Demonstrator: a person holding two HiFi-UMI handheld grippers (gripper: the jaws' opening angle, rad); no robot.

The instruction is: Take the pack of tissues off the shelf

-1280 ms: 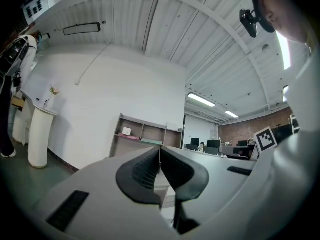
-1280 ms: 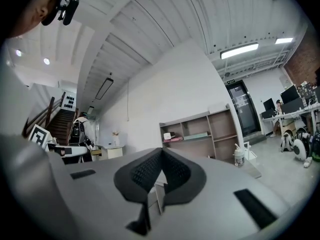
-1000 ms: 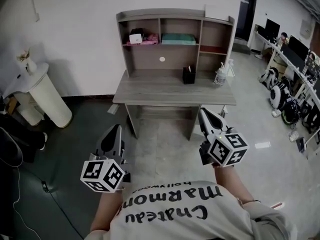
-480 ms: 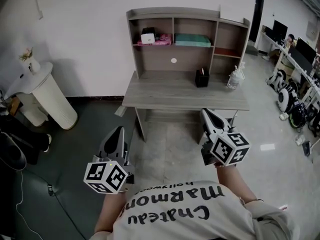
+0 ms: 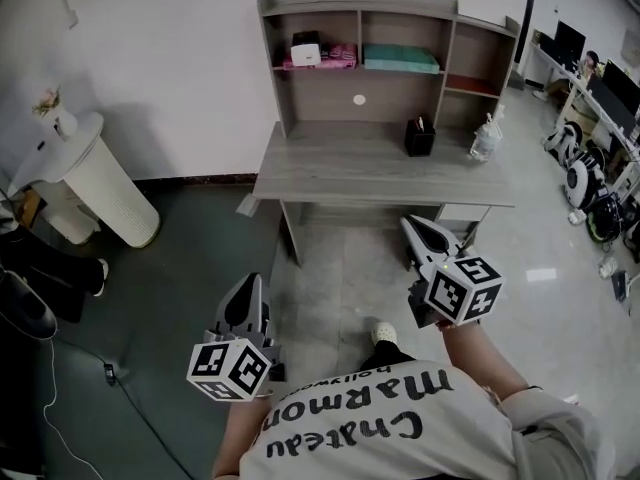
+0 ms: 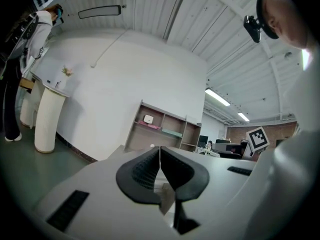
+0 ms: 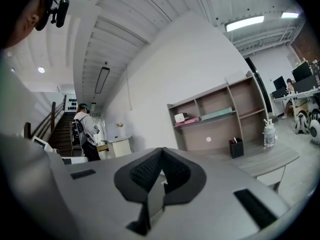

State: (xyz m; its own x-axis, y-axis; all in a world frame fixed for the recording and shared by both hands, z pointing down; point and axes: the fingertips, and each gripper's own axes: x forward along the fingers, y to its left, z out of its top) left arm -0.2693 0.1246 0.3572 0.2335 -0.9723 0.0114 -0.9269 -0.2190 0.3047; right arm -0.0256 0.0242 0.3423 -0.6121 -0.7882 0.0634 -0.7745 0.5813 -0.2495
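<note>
A grey desk with a shelf unit stands against the wall ahead. In its left compartment a small white box sits on a flat pink pack. A flat teal pack lies in the middle compartment. My left gripper is low at the left, well short of the desk, shut and empty. My right gripper points at the desk's front edge, also shut with nothing in it. The left gripper view shows the pads of the gripper touching and the shelf unit far off. In the right gripper view the gripper is closed below the shelf unit.
A black pen holder and a clear bottle stand on the desk. A white cylindrical stand is at the left wall. Monitors and gear crowd the right side. A person stands far off. A cable lies on the floor.
The desk has shifted right and up in the head view. Both grippers sit lower in the picture, still shut. A shoe now shows between them.
</note>
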